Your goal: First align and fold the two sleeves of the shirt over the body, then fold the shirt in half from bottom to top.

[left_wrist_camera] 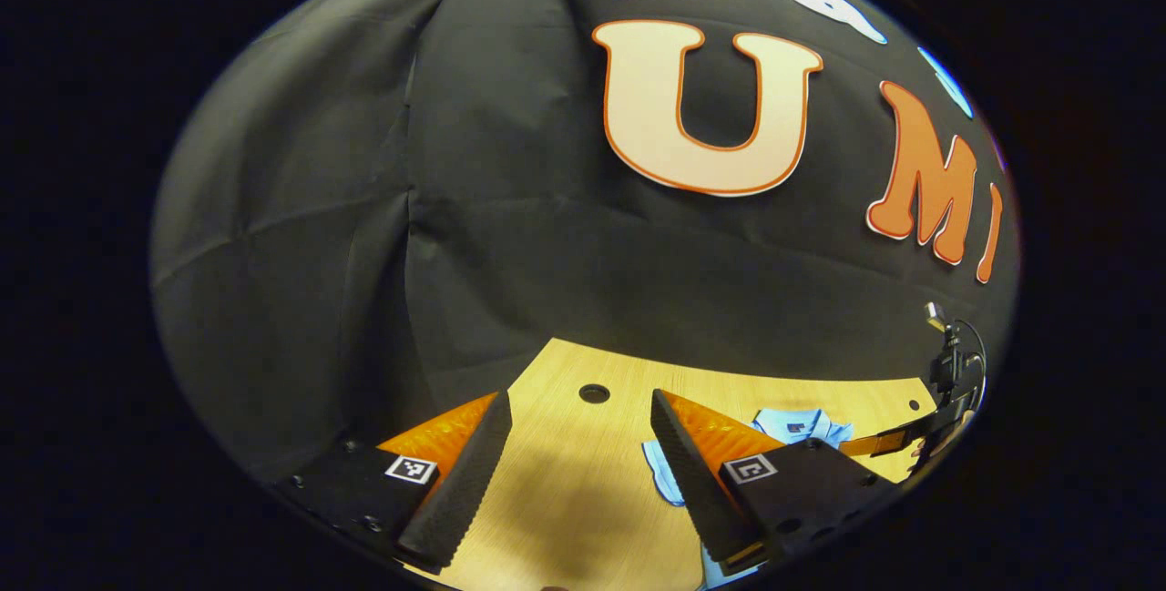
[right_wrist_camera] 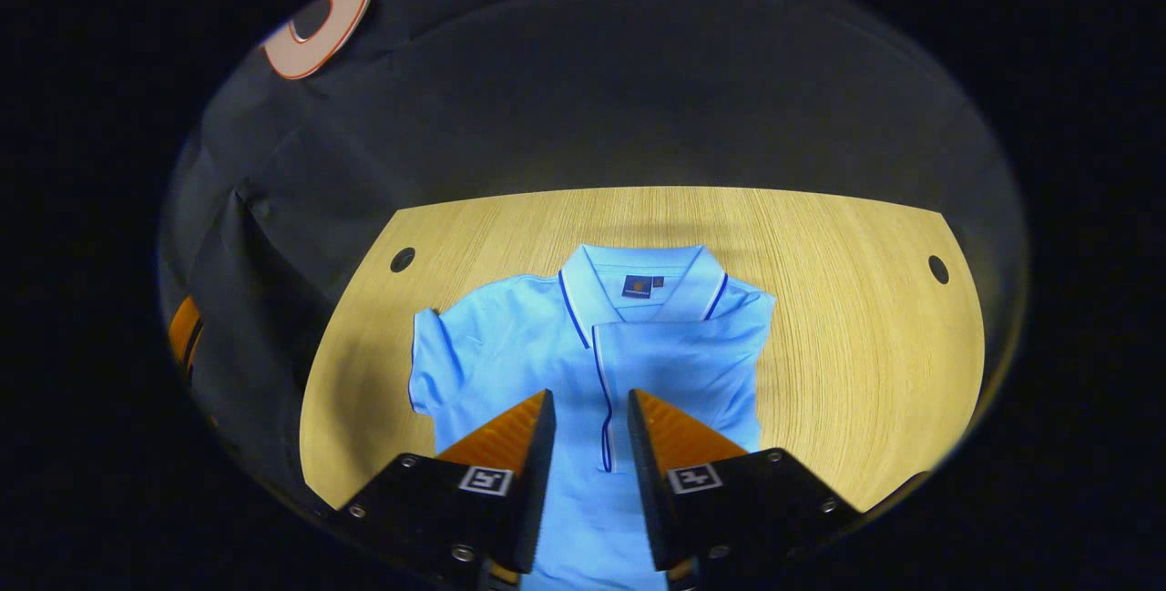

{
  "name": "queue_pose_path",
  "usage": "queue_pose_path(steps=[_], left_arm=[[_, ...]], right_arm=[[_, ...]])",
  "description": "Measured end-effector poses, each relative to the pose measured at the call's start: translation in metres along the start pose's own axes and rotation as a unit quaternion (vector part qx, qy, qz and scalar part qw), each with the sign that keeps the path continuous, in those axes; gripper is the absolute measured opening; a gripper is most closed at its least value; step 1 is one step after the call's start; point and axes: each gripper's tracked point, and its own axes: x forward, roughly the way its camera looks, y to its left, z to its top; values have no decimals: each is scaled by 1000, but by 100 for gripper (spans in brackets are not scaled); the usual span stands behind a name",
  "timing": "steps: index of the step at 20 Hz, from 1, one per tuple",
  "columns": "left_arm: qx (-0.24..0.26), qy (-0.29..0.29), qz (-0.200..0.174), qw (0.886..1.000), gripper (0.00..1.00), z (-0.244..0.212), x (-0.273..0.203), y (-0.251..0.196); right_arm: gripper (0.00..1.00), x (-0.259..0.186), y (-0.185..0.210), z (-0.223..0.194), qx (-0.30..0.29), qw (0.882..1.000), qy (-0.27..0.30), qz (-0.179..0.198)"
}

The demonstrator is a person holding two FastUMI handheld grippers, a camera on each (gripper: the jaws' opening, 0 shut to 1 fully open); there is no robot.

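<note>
A light blue polo shirt (right_wrist_camera: pixel 510 345) lies flat on the wooden table (right_wrist_camera: pixel 865 327), collar (right_wrist_camera: pixel 642 277) away from me. In the right gripper view, the sleeve on the right (right_wrist_camera: pixel 683 372) is folded over the body, and its dark-trimmed hem runs down the middle. The sleeve on the left (right_wrist_camera: pixel 428 363) still spreads outward. My right gripper (right_wrist_camera: pixel 589 398) hovers open above the shirt's middle, the hem showing in the gap. My left gripper (left_wrist_camera: pixel 579 400) stands wide open over bare table left of the shirt (left_wrist_camera: pixel 802 427). My right gripper (left_wrist_camera: pixel 852 447) also shows at the far right of the left gripper view.
Round cable holes (right_wrist_camera: pixel 403 259) (right_wrist_camera: pixel 938 269) sit near the table's two far corners. One hole (left_wrist_camera: pixel 594 393) lies just beyond my left fingertips. Black cloth walls close the booth behind and beside the table. Bare wood surrounds the shirt.
</note>
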Motion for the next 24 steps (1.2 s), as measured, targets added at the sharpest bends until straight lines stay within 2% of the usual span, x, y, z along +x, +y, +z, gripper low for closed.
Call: queue_pose_path(steps=[1, 2, 3, 4, 9, 11, 19, 22, 24], left_arm=[[-5, 11, 0, 1000, 98, -5, 3, 0], [-9, 21, 0, 1000, 98, -10, 7, -1], [-12, 30, -2, 999, 98, -18, 14, -1], [-15, 39, -1, 999, 99, -23, 20, 1], [-10, 87, -2, 996, 98, -46, 49, 5], [-2, 112, -5, 994, 99, -56, 64, -5], [49, 197, -42, 978, 96, -117, 119, -58], [48, 228, -46, 971, 99, -142, 127, -71], [40, 250, -37, 967, 100, -160, 130, -74]], right_arm=[[64, -4, -2, 0, 5, 1000, -5, -4], [72, -8, -4, -1, 9, 1000, -10, -7], [89, -11, -7, -1, 13, 1000, -13, -12], [97, -16, -10, -4, 15, 1000, -12, -15], [99, -35, -28, -12, 14, 999, -21, -33], [99, -36, -30, -21, 31, 999, -18, -26], [99, -44, -71, -56, 62, 997, 8, -51], [99, -48, -84, -62, 76, 995, 11, -57], [99, -49, -91, -67, 80, 995, 14, -60]])
